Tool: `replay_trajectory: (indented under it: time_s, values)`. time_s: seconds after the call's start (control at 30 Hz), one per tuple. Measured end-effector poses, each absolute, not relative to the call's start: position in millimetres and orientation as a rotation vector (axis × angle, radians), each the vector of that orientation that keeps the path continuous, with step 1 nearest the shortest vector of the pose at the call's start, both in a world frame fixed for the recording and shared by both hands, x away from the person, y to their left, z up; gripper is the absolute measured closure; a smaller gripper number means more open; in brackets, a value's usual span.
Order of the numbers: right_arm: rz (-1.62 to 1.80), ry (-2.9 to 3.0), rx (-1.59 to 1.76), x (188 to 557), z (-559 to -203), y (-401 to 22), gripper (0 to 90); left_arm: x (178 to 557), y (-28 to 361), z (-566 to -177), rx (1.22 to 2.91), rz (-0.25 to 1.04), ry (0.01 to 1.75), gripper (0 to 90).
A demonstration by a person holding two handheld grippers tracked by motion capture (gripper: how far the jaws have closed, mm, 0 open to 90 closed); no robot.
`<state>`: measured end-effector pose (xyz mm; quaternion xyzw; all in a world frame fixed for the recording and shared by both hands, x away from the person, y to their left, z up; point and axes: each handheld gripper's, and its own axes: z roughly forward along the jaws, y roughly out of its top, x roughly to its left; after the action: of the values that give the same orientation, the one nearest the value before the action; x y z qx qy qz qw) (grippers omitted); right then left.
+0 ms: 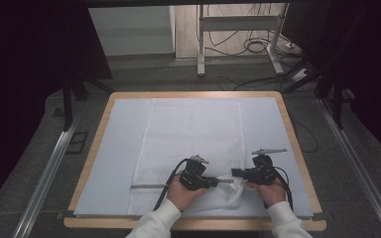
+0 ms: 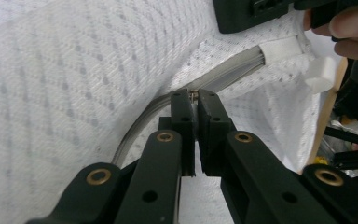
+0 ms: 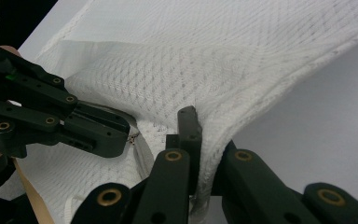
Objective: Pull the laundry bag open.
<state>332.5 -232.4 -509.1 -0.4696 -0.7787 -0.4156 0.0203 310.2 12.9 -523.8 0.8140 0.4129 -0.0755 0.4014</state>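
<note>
Between left gripper (image 2: 194, 95) fingers, zipper pull (image 2: 194, 94), mesh bag (image 2: 74, 70)

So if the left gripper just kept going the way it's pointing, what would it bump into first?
Probably the right gripper. The left gripper, shut on the zipper pull of the white mesh bag, points across at it, though depth is hard to judge.

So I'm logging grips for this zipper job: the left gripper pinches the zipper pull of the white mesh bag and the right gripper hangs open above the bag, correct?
Not quite. The left gripper does pinch the zipper pull of the white mesh bag, but the right gripper is shut on the bag's fabric beside the zipper, as the right gripper view shows.
</note>
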Motion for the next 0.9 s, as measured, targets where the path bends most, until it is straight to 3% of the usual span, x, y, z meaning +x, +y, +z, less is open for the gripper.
replay_trajectory:
  time_s: [0.9]
  values:
    - [-1.295, -2.413, -1.469, 333.5, -508.9, -233.0, 88.2, 310.5, 36.3, -523.3, 2.049, -0.169, 1.079, 86.7]
